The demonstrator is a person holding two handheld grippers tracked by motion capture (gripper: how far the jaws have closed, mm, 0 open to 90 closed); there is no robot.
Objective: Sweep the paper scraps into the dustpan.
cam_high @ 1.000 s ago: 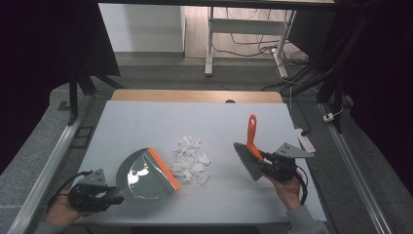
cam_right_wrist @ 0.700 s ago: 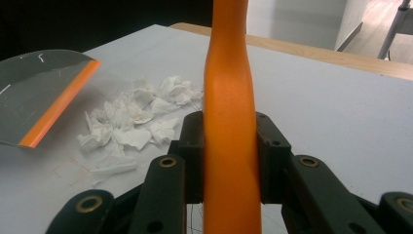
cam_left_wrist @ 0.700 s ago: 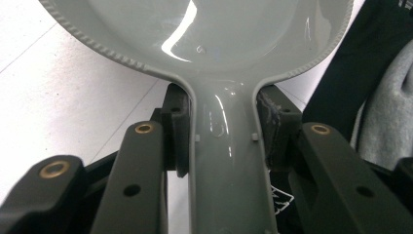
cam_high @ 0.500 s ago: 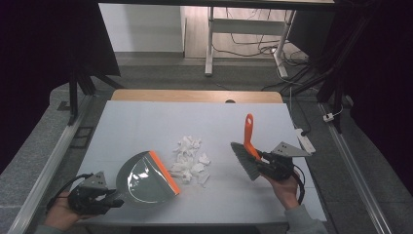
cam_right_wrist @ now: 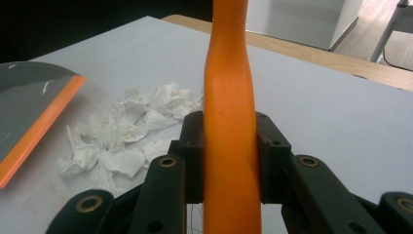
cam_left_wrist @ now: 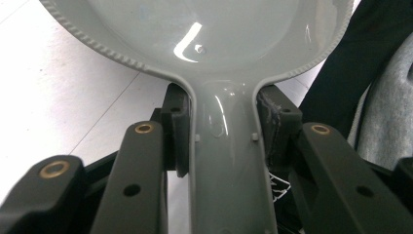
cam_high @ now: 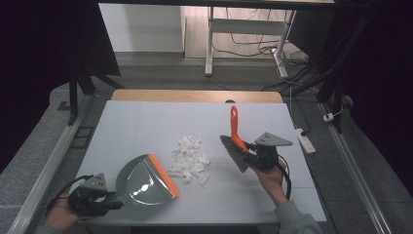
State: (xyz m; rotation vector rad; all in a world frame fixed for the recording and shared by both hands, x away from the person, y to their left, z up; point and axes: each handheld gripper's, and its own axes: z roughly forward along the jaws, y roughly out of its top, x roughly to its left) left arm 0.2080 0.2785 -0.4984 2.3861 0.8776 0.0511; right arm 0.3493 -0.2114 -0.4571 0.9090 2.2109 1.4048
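Crumpled white paper scraps (cam_high: 189,161) lie in one loose heap near the middle of the pale grey table (cam_high: 146,126); I cannot count the separate pieces, for they overlap. At about eight o'clock from the heap sits one glossy grey plastic dustpan with an orange lip (cam_high: 146,183), its lip turned toward the paper and just beside the nearest scraps. At three o'clock from the heap stands one hand brush with an orange handle and dark bristles (cam_high: 235,141), handle pointing toward twelve o'clock, bristles low and near the paper.

From above, the left gripper (cam_high: 90,201) shows at the table's seven o'clock corner, a hand behind it, and the right gripper (cam_high: 258,157) at four o'clock, with its grey three-cornered plate on top.

The left gripper view adds what the high view cannot: the left gripper's two black jaws are clenched on the dustpan's narrow grey handle (cam_left_wrist: 224,161), one pad pressed against each side, with the pan's beaded rim spreading wide above them.

The right gripper view likewise shows both jaws of the right gripper squeezed against the brush's smooth orange handle (cam_right_wrist: 230,131), which rises upright between them. Beyond it, at ten o'clock, lie the scraps (cam_right_wrist: 122,136) and the dustpan's orange lip (cam_right_wrist: 41,124).
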